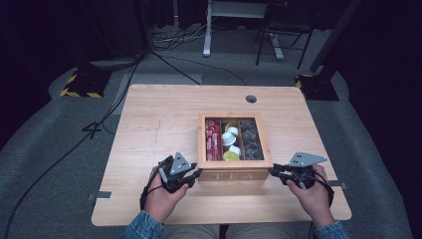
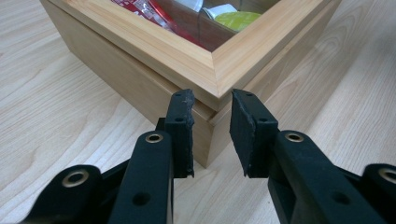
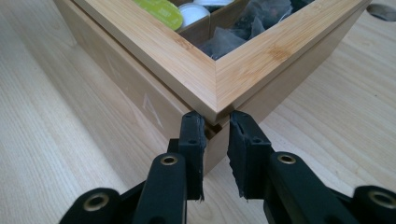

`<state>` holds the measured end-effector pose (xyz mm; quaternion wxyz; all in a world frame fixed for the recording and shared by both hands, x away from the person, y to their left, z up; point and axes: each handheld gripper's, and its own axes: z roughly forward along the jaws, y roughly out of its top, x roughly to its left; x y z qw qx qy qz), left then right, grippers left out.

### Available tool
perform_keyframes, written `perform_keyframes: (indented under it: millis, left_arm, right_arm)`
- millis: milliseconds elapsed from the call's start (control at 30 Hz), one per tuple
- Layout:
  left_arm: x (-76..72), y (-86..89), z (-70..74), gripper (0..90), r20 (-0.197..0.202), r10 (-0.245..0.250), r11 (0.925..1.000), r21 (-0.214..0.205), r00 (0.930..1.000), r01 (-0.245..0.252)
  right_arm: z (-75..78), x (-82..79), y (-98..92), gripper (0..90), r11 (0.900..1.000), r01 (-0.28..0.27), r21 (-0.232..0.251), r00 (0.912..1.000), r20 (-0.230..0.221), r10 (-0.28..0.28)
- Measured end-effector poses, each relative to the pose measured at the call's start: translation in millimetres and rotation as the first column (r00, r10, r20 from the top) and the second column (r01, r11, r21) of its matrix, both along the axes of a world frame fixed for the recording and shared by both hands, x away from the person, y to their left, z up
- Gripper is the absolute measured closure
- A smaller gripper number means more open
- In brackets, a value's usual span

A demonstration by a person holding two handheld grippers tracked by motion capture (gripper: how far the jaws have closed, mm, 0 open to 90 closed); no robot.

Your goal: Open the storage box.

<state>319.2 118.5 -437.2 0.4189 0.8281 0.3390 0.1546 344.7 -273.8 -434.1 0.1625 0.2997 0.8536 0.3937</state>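
Grippers sit at the two near corners of the rectangular light-wood tea box (image 1: pixel 235 172), which stands right of the middle of the pale wooden table (image 1: pixel 149 119), close to its near edge, with "TEA" lettered on its front wall. The left gripper (image 1: pixel 195 174), held in the person's left hand (image 1: pixel 161 196), meets the box's near left corner; in the left gripper view its black jaws straddle that corner (image 2: pixel 212 100) at the seam under the glass-windowed lid, pads close to the wood, though whether they press on it cannot be told. The right gripper (image 1: pixel 274 172), in the right hand (image 1: pixel 313 194), is at the box's near right corner; in the right gripper view its jaws stand narrowly apart astride that corner (image 3: pixel 215 119), and a firm grip cannot be confirmed either. Through the lid show red sachets (image 1: pixel 213 139) in the box's left compartment, white and yellow-green round capsules (image 1: pixel 230 142) in the middle one, and dark grey tea bags (image 1: pixel 251 139) in the right one.
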Motion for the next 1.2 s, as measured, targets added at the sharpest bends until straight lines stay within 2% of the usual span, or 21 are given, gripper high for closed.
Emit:
perform_keyframes:
  millis: [100, 267, 500, 567, 700, 800, 867, 1033, 1133, 1200]
  left_arm:
    - [1.2, -1.8, 0.1, 68.1, -0.004, -0.001, 1.0000, -0.002, 1.0000, 0.001]
    - [2.1, -2.6, 2.8, 69.9, 0.024, 0.007, 1.0000, -0.001, 0.9997, -0.007]
    - [4.2, -3.5, 9.1, 69.9, 0.043, 0.014, 0.9999, -0.008, 0.9990, -0.013]
    - [4.7, -3.4, 10.2, 69.9, 0.046, 0.014, 0.9999, -0.011, 0.9989, -0.013]
    - [6.9, -3.2, 15.0, 69.9, 0.053, 0.016, 0.9997, -0.019, 0.9985, -0.015]
    - [8.8, -3.2, 16.6, 69.0, 0.054, 0.013, 0.9997, -0.022, 0.9985, -0.012]
    - [11.3, -4.1, 17.8, 67.6, 0.056, 0.016, 0.9995, -0.028, 0.9983, -0.014]
    - [17.0, -4.4, 25.8, 67.3, 0.067, 0.022, 0.9994, -0.027, 0.9975, -0.021]
    - [19.9, -4.2, 28.0, 66.7, 0.074, 0.027, 0.9991, -0.034, 0.9969, -0.025]
    - [22.9, -3.8, 30.4, 66.1, 0.077, 0.028, 0.9990, -0.038, 0.9966, -0.025]
  right_arm:
    - [2.1, -0.3, 1.2, 75.2, 1.0000, 0.004, 0.000, 0.9999, 0.017, -0.004]
    - [6.7, -0.3, 3.1, 73.8, 0.9998, 0.017, 0.005, 0.9988, 0.045, -0.018]
    - [13.4, 1.2, 6.9, 60.2, 0.9992, 0.039, 0.004, 0.9946, 0.096, -0.039]
    - [14.4, 1.3, 7.9, 59.1, 0.9992, 0.040, 0.004, 0.9938, 0.103, -0.041]
    - [19.7, 3.2, 11.3, 52.2, 0.9991, 0.042, -0.005, 0.9878, 0.150, -0.040]
    - [21.0, 4.4, 11.7, 50.0, 0.9989, 0.046, -0.002, 0.9866, 0.156, -0.046]
    - [23.8, 6.4, 11.4, 44.3, 0.9985, 0.055, -0.002, 0.9832, 0.174, -0.054]
    - [30.6, 10.0, 9.7, 37.0, 0.9979, 0.064, 0.010, 0.9773, 0.202, -0.065]
    - [33.9, 12.0, 9.8, 36.3, 0.9980, 0.063, 0.012, 0.9753, 0.212, -0.064]
    - [39.6, 13.5, 12.0, 35.9, 0.9980, 0.063, 0.003, 0.9704, 0.234, -0.061]
